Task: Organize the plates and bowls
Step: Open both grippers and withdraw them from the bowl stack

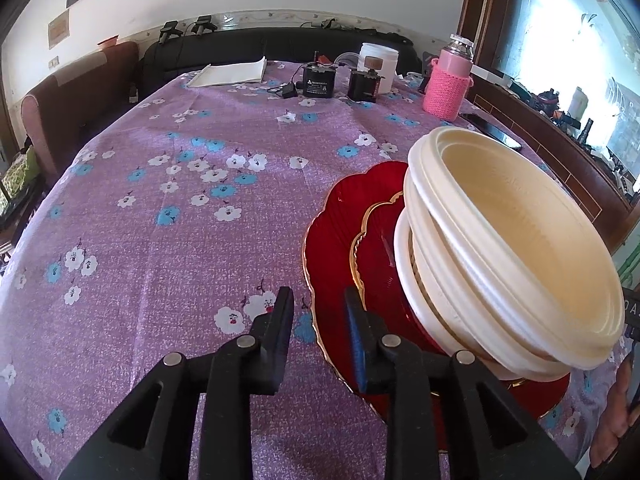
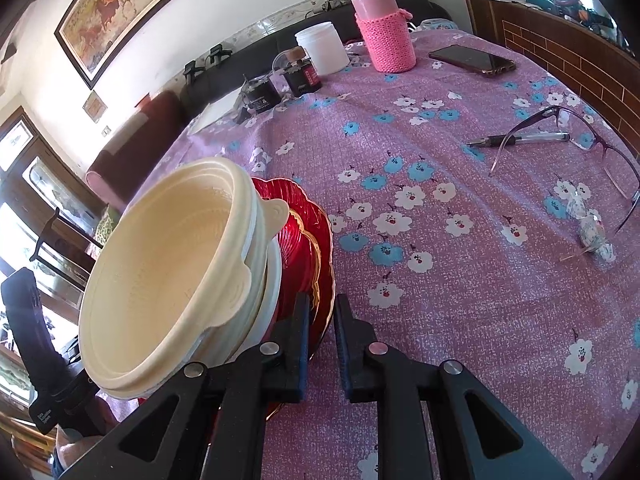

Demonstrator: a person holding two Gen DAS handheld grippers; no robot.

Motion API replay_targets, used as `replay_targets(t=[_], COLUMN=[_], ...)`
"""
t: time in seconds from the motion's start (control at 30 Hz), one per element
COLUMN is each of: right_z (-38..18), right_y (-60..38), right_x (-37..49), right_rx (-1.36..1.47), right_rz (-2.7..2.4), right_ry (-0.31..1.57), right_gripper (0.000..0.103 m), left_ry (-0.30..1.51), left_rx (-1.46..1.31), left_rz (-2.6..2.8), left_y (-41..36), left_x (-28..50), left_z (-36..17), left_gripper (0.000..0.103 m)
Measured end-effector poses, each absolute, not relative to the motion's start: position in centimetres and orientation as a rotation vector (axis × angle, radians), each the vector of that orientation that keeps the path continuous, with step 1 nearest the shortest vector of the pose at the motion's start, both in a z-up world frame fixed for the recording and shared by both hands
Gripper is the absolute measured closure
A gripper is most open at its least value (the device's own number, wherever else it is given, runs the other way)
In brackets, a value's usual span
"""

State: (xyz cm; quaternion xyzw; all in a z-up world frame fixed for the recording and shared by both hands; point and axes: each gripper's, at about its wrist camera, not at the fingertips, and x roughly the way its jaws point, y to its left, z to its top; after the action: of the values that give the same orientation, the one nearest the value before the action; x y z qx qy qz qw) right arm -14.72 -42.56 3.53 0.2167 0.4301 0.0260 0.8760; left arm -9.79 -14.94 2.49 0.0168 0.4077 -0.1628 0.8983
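Left gripper (image 1: 318, 316) nearest the lens, fingers released, gap empty, hovering at the left rim of the red plates (image 1: 340, 240). Right gripper (image 2: 322, 320) fingers also parted, nothing clamped, at the plates' right rim. Cream bowls (image 1: 508, 240) nested and leaning, sitting on the two stacked red plates near the table (image 1: 160, 200) front edge. Progress looks late: bowls nested, plates stacked, maybe only straightening left. Left view alone shows the notebook (image 1: 230, 72) at the far edge; right view alone shows phone (image 2: 472, 59), pen (image 2: 520, 140), glasses (image 2: 580, 140) toward the right edge.
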Motion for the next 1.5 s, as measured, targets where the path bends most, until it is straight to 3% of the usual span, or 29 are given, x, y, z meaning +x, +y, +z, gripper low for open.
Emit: replay_targets(t=[1.1, 1.2, 1.37, 1.5], right_z=[4.5, 4.9, 5.3, 5.7], right_y=[-41.7, -41.8, -41.8, -42.0], right_x=[-17.1, -17.8, -19.4, -21.3], right_rx=[0.44, 0.432, 0.406, 0.38], right_rz=[0.05, 0.052, 0.026, -0.001], right_ry=[0.903, 0.889, 0.873, 0.822], right_gripper=[0.081, 0.08, 0.072, 0.057], left_ry=[0.819, 0.81, 0.801, 0.759], left_rx=[0.049, 0.04, 0.052, 0.04], left_rz=[-0.318, -0.339, -0.361, -0.395], left_y=[-13.6, -13.5, -13.6, -13.0], left_x=[-11.8, -12.3, -13.7, -15.9], left_z=[3.1, 3.4, 3.6, 3.5], left_gripper=[0.046, 0.032, 0.025, 0.02])
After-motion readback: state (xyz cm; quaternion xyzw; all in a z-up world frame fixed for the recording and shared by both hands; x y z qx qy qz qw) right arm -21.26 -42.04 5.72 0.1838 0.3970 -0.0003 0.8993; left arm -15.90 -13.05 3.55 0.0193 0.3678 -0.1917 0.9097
